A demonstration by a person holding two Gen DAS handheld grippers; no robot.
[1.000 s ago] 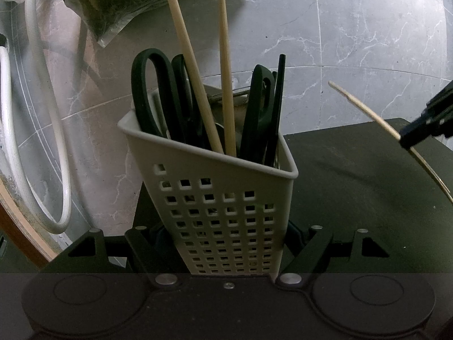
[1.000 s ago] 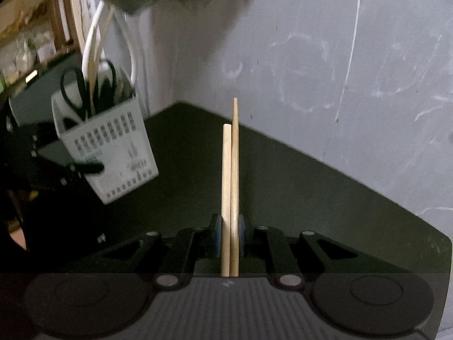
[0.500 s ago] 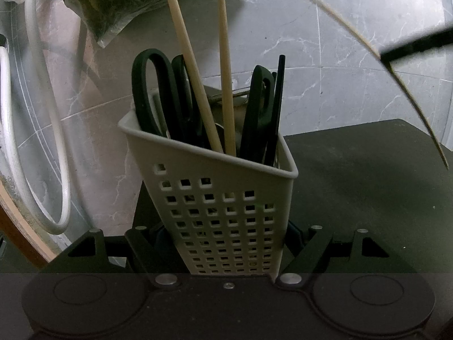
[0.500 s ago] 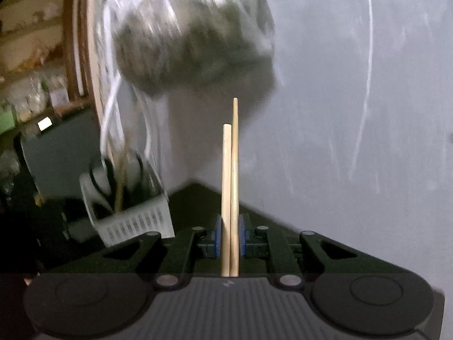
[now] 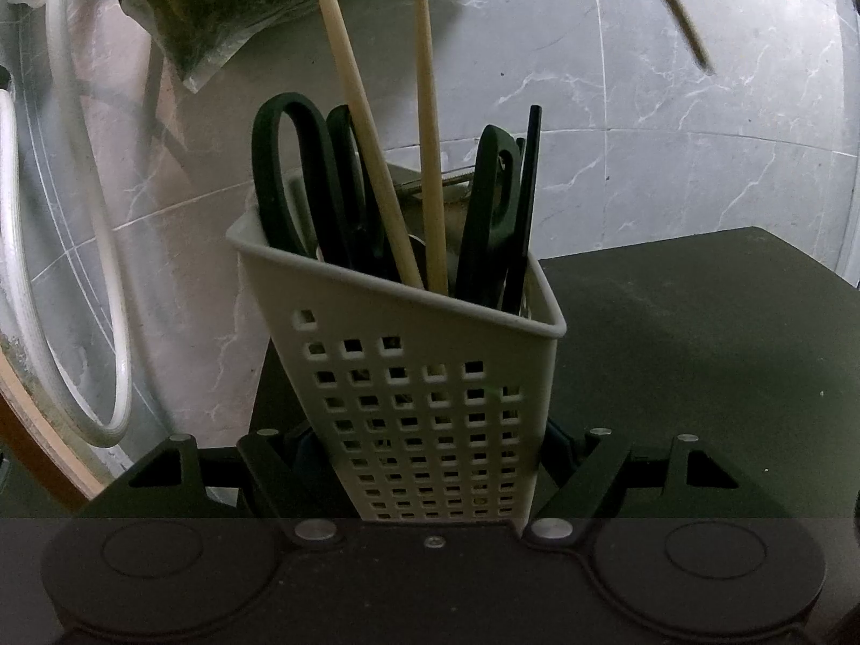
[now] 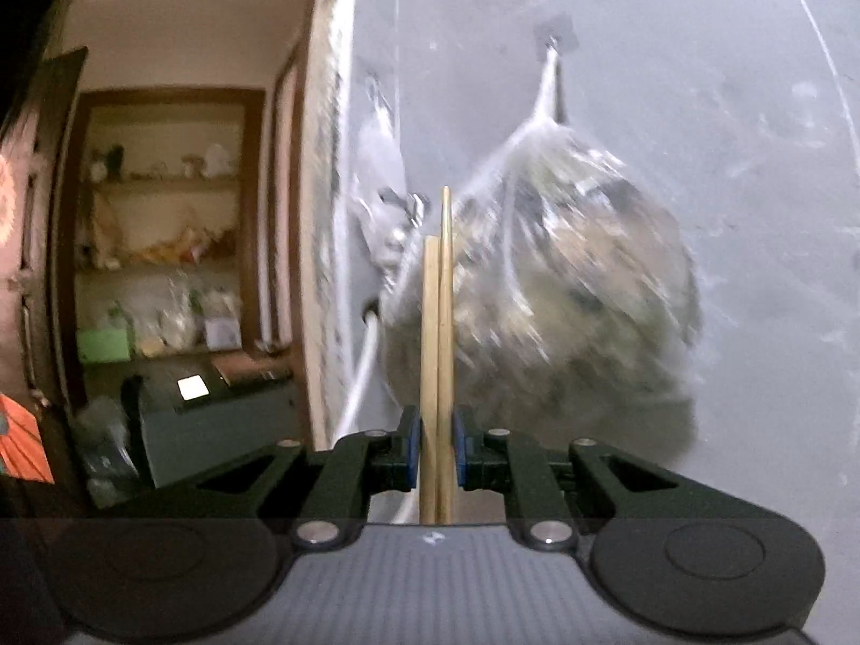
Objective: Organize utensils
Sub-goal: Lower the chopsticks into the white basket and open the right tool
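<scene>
My left gripper is shut on a white perforated utensil holder, gripping its lower walls from both sides and holding it tilted over a dark table. Inside the holder stand black-handled scissors, two wooden chopsticks and other black utensils. My right gripper is shut on a pair of wooden chopsticks that point straight ahead, almost level. In the left wrist view the tip of that pair shows at the top right, high above the holder.
A marble-tiled wall runs behind the table. A clear plastic bag of dark stuff hangs from a wall hook, right ahead of the right gripper. A white hose loops down at the left. A doorway with shelves lies further left.
My right gripper rose with the chopstick pair and tipped up from looking down at the table to facing the hanging bag. The left gripper and the holder stayed put.
</scene>
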